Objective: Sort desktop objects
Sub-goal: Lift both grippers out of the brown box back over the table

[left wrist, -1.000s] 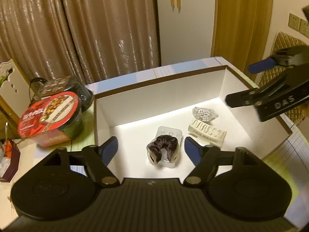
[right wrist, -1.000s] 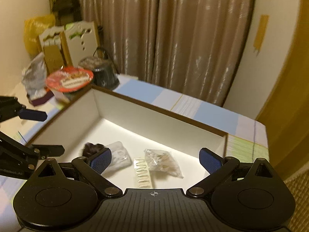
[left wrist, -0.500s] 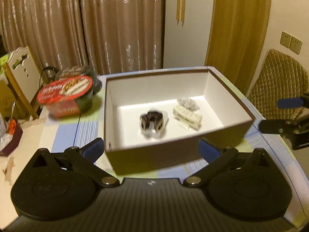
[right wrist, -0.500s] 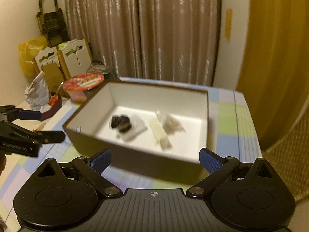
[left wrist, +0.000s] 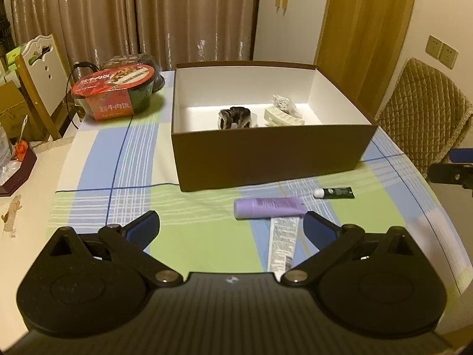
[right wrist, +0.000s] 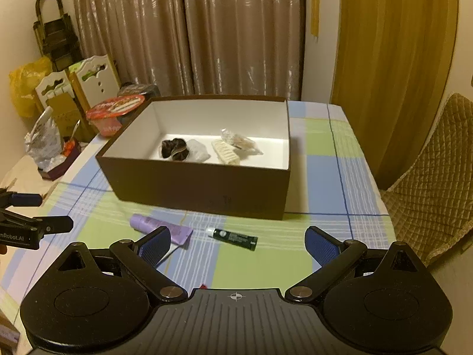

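A brown box (left wrist: 272, 153) (right wrist: 195, 183) with a white inside stands on the checked tablecloth. Inside it lie a dark hair scrunchie (left wrist: 236, 117) (right wrist: 174, 148), a white hair claw (left wrist: 282, 117) (right wrist: 226, 152) and a small clear bag (left wrist: 283, 102) (right wrist: 239, 142). In front of the box lie a purple tube (left wrist: 269, 208) (right wrist: 161, 226), a small dark green tube (left wrist: 335, 193) (right wrist: 233, 238) and a white-silver tube (left wrist: 280, 242). My left gripper (left wrist: 230, 227) is open and empty, short of the tubes. My right gripper (right wrist: 236, 241) hangs open and empty above the green tube.
A red-lidded instant meal bowl (left wrist: 115, 91) (right wrist: 115, 114) and a dark container (left wrist: 130, 60) stand left of the box. A dark red box (left wrist: 17, 165) (right wrist: 60, 162) with wrappers sits at the left edge. A quilted chair (left wrist: 422, 118) (right wrist: 431, 177) stands to the right.
Both grippers have pulled back from above the box towards the table's near edge, staying open. The tubes in front of the box have come into view.
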Tool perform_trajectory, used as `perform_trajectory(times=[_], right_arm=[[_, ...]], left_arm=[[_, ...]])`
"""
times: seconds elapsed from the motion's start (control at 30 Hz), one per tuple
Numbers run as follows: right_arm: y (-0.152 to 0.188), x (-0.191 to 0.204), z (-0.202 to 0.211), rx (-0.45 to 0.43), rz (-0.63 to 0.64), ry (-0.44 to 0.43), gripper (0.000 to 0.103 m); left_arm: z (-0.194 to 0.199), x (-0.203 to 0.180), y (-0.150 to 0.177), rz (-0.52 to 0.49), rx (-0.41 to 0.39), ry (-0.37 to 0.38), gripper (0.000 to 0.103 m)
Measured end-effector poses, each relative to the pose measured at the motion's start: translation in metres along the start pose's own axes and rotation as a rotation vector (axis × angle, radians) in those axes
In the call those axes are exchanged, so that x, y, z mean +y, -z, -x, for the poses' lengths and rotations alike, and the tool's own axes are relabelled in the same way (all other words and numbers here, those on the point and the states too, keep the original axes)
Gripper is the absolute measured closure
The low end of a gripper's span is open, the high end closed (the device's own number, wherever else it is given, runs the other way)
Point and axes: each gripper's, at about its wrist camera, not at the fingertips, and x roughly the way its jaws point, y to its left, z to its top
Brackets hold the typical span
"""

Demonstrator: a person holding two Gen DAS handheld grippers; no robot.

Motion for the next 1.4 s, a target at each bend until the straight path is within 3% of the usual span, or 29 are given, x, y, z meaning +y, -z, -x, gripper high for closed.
perform_trajectory(times=[0.73,1.0,1.4], right_arm=[[0.047,0.012,0.023,0.084,0.037,0.016,0.004],[0.054,0.005,0.016,0.130,0.103,-0.054,0.004],[0.076,-0.033,0.007,0.192,0.255,-0.169,0.004]], left_arm=[[0.012,-0.023,0.047,-0.009,0.069,0.042,0.001],[0.015,-0.044,0.063,-0.008,0.106,0.008,0.001],[0.019,-0.103,0.093,0.083,0.159,-0.097,0.001]])
